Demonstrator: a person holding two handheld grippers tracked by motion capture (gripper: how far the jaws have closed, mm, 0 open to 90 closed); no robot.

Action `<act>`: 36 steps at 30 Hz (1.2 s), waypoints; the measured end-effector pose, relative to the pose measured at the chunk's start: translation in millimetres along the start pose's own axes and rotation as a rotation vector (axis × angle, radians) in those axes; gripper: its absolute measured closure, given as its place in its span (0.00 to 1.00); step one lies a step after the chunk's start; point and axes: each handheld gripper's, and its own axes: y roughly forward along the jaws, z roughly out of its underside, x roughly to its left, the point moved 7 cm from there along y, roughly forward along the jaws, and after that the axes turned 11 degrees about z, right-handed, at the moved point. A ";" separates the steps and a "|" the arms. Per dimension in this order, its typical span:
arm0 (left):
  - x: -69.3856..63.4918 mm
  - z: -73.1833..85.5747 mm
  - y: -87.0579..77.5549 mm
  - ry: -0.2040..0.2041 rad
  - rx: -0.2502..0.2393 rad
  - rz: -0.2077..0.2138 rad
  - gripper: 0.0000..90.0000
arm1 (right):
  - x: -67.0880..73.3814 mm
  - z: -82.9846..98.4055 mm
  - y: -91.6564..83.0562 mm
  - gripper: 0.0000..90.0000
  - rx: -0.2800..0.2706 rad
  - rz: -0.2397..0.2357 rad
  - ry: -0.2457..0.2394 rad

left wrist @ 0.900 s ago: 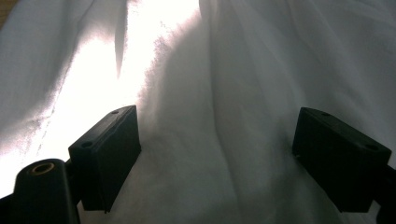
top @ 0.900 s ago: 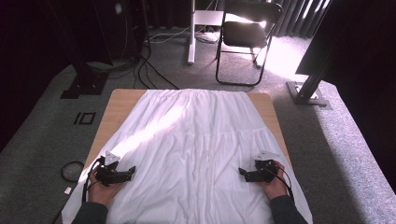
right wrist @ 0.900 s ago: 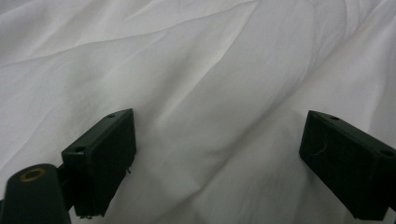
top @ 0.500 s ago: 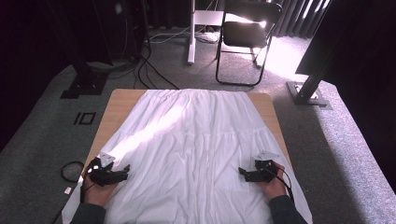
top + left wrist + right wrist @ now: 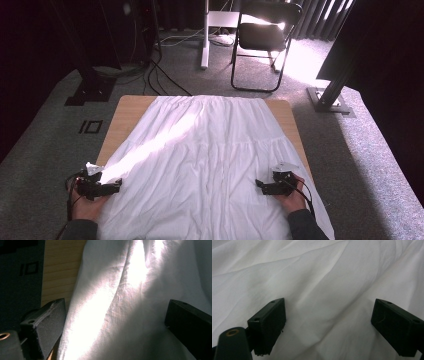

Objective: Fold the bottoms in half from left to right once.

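A white gathered garment (image 5: 200,160) lies spread flat over the wooden table (image 5: 127,107), its hem toward me. My left gripper (image 5: 117,184) rests at the cloth's near left edge, jaws open and pointing right; in the left gripper view the cloth edge (image 5: 120,310) lies between the wide-apart jaws, with bare wood to its left. My right gripper (image 5: 258,185) sits on the cloth near the right edge, open and pointing left. In the right gripper view wrinkled white cloth (image 5: 329,302) lies under and between the open jaws, with no fold pinched.
A black folding chair (image 5: 262,40) and a white table leg (image 5: 204,35) stand beyond the far edge. Cables run across the grey carpet at the back left. A dark stand base (image 5: 330,97) sits at the right.
My left gripper has slid left and nearer to me, out to the cloth's left edge. The right gripper has stayed where it was.
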 end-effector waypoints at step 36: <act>108.0 -12.0 -58.2 -0.010 0.054 -0.277 0.98 | -0.1 2.4 -3.3 0.16 0.000 0.012 0.016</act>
